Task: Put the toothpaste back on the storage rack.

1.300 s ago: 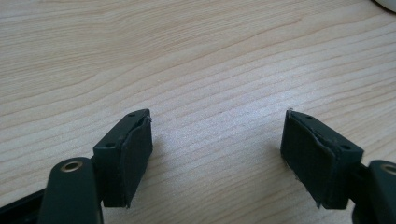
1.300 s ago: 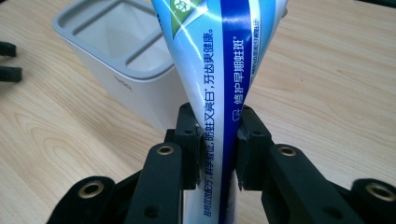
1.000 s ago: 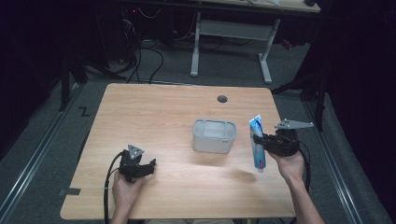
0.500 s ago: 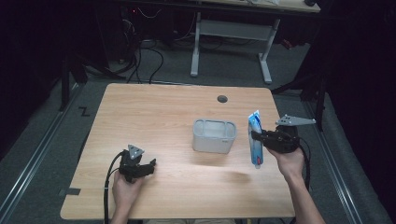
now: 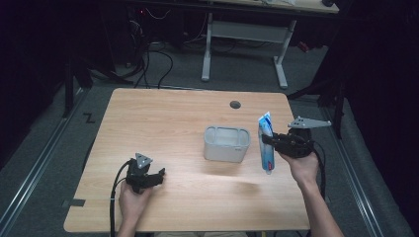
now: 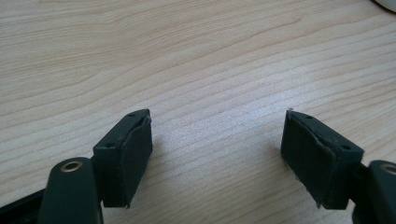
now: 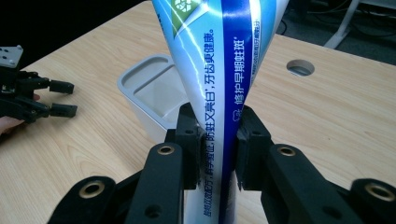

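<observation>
A blue and white toothpaste tube [image 5: 266, 142] [image 7: 218, 84] stands upright in the air to the right of a grey open-topped container [image 5: 227, 143] [image 7: 154, 93]. My right gripper [image 5: 271, 141] [image 7: 218, 140] is shut on the tube's lower half, lifted above the table. My left gripper [image 5: 159, 174] [image 6: 217, 154] rests low over the wood near the table's front left, open, with nothing between its jaws. The right gripper view also shows the left gripper [image 7: 65, 99] far off at the left.
The wooden table [image 5: 163, 118] has a round cable hole [image 5: 235, 104] at its back right. The container looks empty inside. A desk frame [image 5: 242, 44] and cables [image 5: 148, 59] lie on the floor beyond the table.
My right gripper has carried the tube a little to the left, closer to the container, and turned it more upright. The left gripper has stayed put.
</observation>
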A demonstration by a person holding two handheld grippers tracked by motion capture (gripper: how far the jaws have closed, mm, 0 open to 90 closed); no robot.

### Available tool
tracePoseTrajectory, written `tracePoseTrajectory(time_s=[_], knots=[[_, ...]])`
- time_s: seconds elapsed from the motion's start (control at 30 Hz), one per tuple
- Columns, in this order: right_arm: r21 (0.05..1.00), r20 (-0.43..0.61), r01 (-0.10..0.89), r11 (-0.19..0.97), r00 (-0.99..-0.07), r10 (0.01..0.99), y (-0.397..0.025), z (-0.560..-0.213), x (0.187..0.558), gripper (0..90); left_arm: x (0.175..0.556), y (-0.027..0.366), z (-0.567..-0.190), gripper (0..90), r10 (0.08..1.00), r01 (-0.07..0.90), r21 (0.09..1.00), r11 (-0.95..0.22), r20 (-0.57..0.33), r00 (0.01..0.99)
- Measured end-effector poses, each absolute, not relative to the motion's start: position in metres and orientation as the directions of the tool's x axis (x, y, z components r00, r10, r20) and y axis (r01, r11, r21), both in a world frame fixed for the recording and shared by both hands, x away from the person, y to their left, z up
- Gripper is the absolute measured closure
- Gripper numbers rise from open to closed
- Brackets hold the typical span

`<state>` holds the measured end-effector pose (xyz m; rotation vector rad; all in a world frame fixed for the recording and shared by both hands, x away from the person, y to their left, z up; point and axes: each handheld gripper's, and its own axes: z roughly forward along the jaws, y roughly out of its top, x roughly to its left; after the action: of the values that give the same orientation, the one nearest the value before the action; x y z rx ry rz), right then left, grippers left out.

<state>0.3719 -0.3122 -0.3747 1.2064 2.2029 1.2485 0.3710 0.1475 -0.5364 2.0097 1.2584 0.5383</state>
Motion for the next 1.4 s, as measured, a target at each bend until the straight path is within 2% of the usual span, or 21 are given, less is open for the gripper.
tracePoseTrajectory(time_s=[0.73,1.4], knots=[[0.850,0.140,0.471,0.236,-0.634,0.761,-0.294,-0.358,0.385,74.7,0.371,0.147,-0.536,25.1,0.896,0.608,0.740,-0.288,-0.015,0.444],[0.867,0.162,0.456,0.201,-0.640,0.751,-0.283,-0.346,0.393,74.7,0.371,0.147,-0.536,25.0,0.896,0.607,0.740,-0.288,-0.015,0.444]])
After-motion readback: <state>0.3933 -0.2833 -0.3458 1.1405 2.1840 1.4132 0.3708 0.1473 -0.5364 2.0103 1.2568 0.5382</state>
